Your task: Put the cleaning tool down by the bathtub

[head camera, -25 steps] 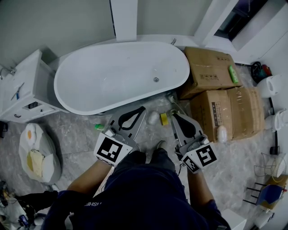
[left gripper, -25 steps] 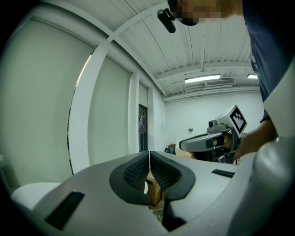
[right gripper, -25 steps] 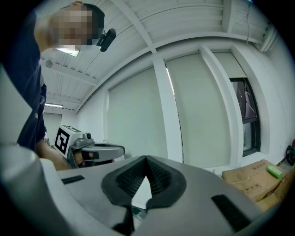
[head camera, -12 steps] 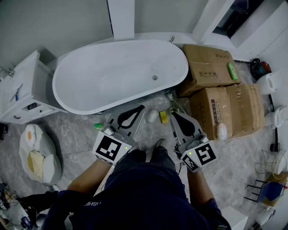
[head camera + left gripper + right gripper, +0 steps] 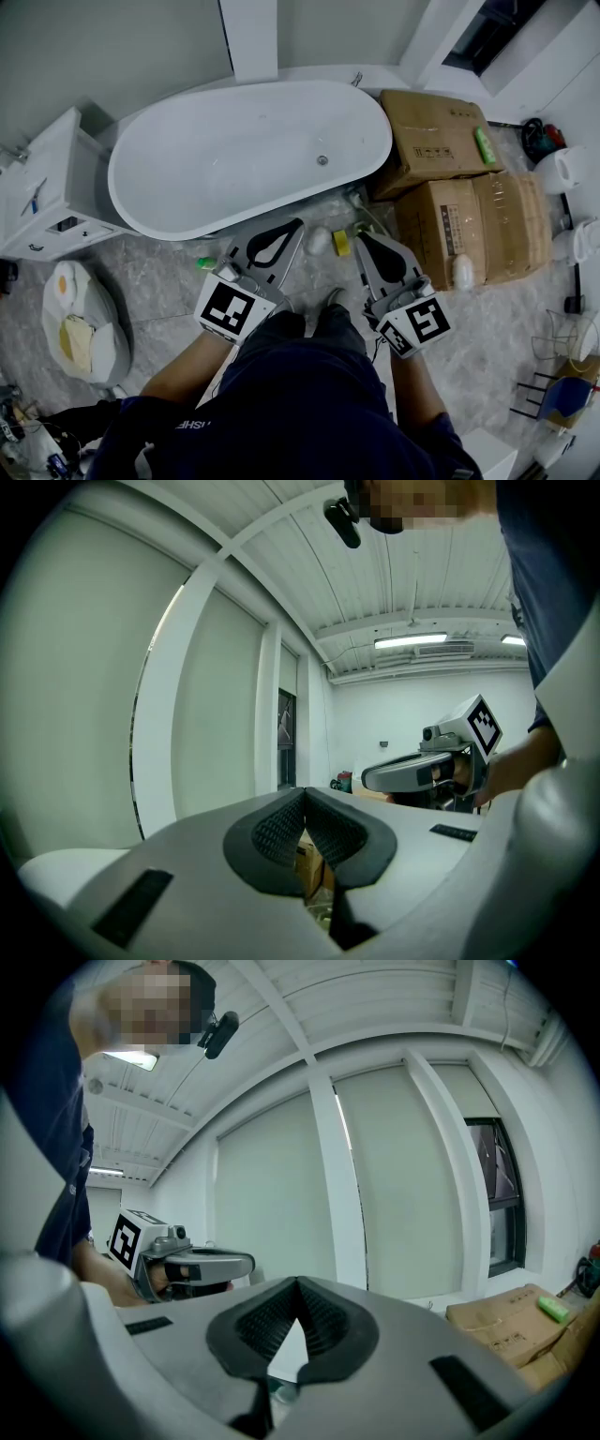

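Left gripper (image 5: 293,230) jaws fully closed, nothing held, right gripper (image 5: 364,244) jaws fully closed, nothing held, white cleaning tool (image 5: 319,242) on floor (image 5: 159,291) by bathtub (image 5: 248,155), between both gripper tips, nearer the left.

the bathtub (image 5: 234,159) was a white, oval, free-standing tub, empty and dry-looking, with a small round drain (image 5: 322,160) near its right end. it stood slantwise across the grey marbled floor (image 5: 169,291), its right end higher in the head view. the cleaning tool (image 5: 320,242) seemed to be the small white rounded piece on the floor just below the tub's lower right rim, a yellow block (image 5: 341,245) right beside it; its exact kind could not be told. nothing held it.
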